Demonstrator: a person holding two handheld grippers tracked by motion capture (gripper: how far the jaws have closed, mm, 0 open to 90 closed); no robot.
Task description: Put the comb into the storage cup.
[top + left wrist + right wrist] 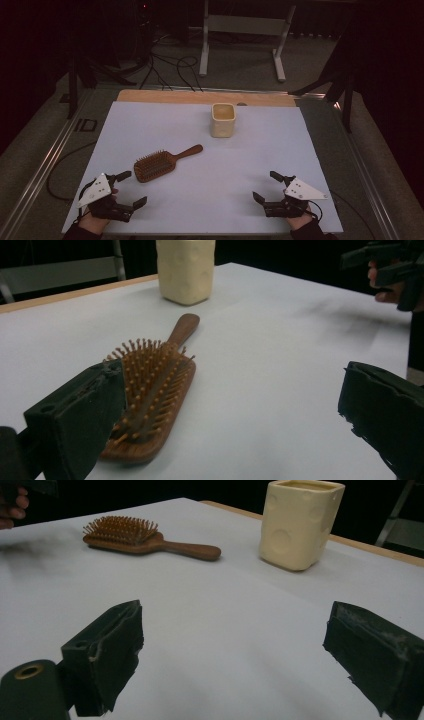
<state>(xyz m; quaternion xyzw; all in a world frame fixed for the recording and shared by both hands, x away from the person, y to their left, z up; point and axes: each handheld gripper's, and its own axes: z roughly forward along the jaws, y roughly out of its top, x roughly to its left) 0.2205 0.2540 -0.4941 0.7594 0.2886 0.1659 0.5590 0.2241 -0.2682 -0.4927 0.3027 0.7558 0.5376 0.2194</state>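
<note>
While both arms rest at the near edge, the biggest thing in sight is the table (210,97), a wooden top whose far strip shows bare beyond the white sheet (200,200) that covers nearly all of it. Next in size, a cream cup (222,120) with a squarish rim and dimpled walls stands upright on the far middle of the sheet; in the right gripper view the same cup (299,525) rises at the upper right, and in the left gripper view its lower part (186,270) sits at the top. A wooden hairbrush (162,162) lies flat on the sheet, left of centre, bristles up, its handle angled toward the cup but well apart from it. The left gripper (129,189) sits at the near left corner, held in a hand, its jaws spread wide with nothing between them; the upper jaw tip lies just beside the bristled head of the brush, and whether it touches cannot be told. From the left gripper view the hairbrush (150,400) lies close ahead, its head partly behind the left-hand jaw, handle pointing away toward the cup. The right gripper (266,186) rests at the near right, well apart from both brush and cup, its jaws likewise spread open over bare sheet. Seen from the right gripper view, the hairbrush (145,540) lies far off at the upper left.
</note>
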